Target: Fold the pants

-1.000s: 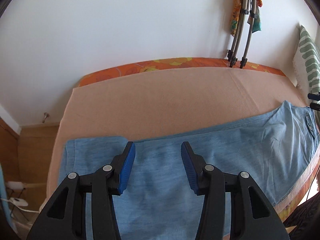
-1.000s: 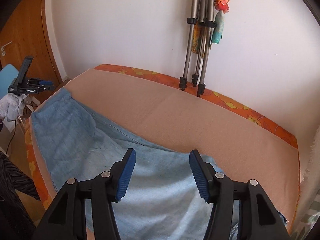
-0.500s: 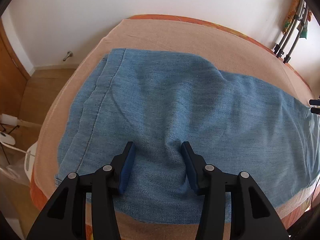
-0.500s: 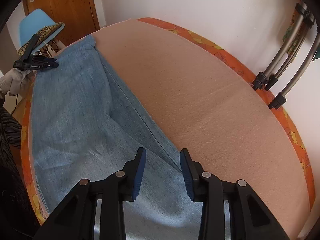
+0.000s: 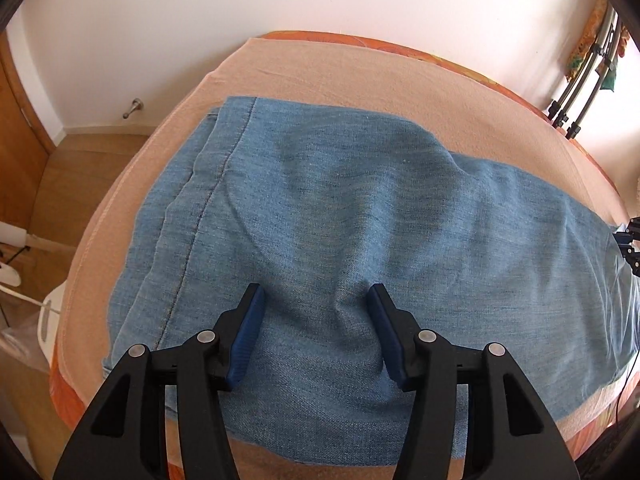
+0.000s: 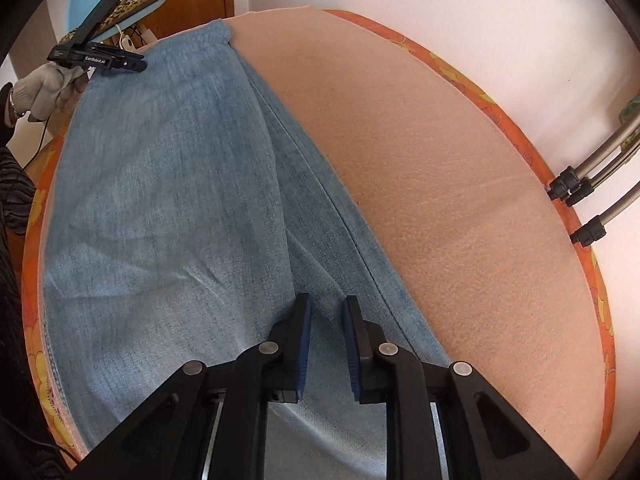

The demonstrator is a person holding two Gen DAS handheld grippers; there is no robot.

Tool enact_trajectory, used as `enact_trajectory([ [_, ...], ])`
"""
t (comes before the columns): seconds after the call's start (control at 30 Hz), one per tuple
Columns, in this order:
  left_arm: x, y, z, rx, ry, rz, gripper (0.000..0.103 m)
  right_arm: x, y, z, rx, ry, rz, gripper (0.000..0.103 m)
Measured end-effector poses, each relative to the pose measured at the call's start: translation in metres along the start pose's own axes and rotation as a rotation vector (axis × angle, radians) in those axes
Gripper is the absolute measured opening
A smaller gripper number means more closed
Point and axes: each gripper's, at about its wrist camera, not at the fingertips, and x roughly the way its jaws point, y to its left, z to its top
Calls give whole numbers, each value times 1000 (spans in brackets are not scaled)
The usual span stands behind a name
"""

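Left wrist view: left gripper (image 5: 316,300) spread wide, fingertips set down onto the denim near the hem end of the blue jeans (image 5: 360,216), nothing clamped between the pads; slight pucker of cloth between the fingers. Jeans laid lengthwise across the peach blanket (image 5: 360,76) on the bed, hem stitching (image 5: 200,216) running along the left end, legs apparently stacked one over the other. Right gripper's tips just visible at the far right edge.

Right wrist view: right gripper (image 6: 326,304) narrowed to a small gap over a raised ridge of denim beside the long side seam (image 6: 340,208); pads close to the cloth, whether actually pinching it cannot be told. Jeans (image 6: 160,184) stretched away toward the left gripper (image 6: 100,58), held in a gloved hand (image 6: 44,90) at the far end.

Progress, judged: lengthwise leg-on-leg fold apparently complete; crosswise folds not yet made. Remaining: secure grip at both ends, bring hem toward waist, flatten, repeat as needed.
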Motion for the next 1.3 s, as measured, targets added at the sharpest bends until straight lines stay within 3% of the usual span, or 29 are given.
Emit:
enact_trajectory([
  [0.03, 0, 0, 0, -1, 0, -1, 54, -2, 4, 1, -10, 0, -33, 1],
  [0.13, 1, 2, 0, -1, -1, -5, 54, -16, 8, 2, 3, -40, -128, 0],
  [0.2, 0, 4, 0, -7, -2, -12, 54, -28, -6, 4, 89, -87, -205, 0],
  [0.27, -1, 7, 0, -22, -2, -23, 54, -30, -22, 5, 176, -78, -215, 0],
  [0.37, -7, 14, 0, -54, -4, -37, 54, -27, -16, 8, 135, -63, -230, 0],
  [0.47, -23, 24, 0, -59, -44, -10, 54, -31, -5, 20, 143, -78, -187, 47],
  [0.7, -49, 67, -10, -127, -96, 51, 54, -53, 15, 55, 164, -158, -127, 46],
  [0.83, -53, 88, -25, -176, -85, 33, 54, -61, 30, 93, 168, -219, -61, 46],
  [1.07, -57, 92, -37, -157, -58, 8, 54, -49, 63, 190, 115, -287, 53, 49],
  [1.3, -50, 104, -41, -255, -27, -47, 54, -1, 90, 293, 93, -313, 169, 55],
])
